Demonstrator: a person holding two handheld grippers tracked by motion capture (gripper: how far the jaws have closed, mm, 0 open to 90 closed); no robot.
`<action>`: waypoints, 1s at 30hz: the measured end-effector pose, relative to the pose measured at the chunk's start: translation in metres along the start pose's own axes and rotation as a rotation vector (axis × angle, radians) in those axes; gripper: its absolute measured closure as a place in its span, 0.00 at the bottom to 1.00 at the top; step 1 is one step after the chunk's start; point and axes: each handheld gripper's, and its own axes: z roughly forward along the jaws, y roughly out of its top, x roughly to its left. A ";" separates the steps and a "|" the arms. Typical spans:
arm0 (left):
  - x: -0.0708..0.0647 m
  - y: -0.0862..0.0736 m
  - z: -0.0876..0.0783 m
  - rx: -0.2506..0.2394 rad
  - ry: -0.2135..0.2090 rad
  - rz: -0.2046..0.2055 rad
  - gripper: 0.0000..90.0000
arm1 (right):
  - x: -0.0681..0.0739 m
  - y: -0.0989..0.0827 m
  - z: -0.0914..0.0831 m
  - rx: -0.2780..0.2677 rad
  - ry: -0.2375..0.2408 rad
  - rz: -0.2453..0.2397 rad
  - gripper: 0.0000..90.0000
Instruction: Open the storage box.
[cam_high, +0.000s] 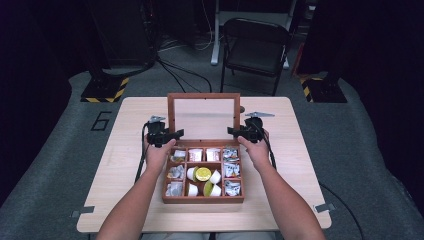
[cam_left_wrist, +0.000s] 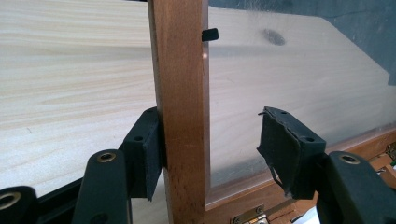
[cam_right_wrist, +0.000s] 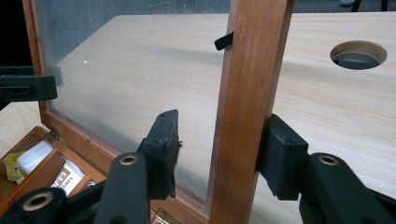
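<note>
Two things sit mid-counter (cam_high: 300, 165): the wooden box (cam_high: 202, 199) and its glass lid (cam_high: 203, 95), standing upright. The lid is stiff but breakable, so I take wood, never pane. My left fingers (cam_left_wrist: 144, 149) and right fingers (cam_right_wrist: 285, 158) each straddle a side rail, with the outer pad touching and the inner pad clear.

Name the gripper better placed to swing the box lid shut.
Right, narrowly. Each gripper straddles a side rail of the lid, outer pad on the wood; the right gripper has its inner pad nearer its rail than the left gripper.
</note>
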 end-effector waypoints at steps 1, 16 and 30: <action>0.001 0.000 0.000 0.000 -0.003 -0.002 0.46 | 0.000 0.000 0.000 0.000 0.000 0.003 0.57; 0.006 0.002 0.001 0.026 -0.032 -0.056 0.50 | -0.003 0.000 0.006 -0.002 -0.004 0.027 0.56; 0.005 -0.001 0.011 0.032 -0.015 -0.065 0.40 | -0.007 0.002 0.011 0.033 0.015 0.068 0.56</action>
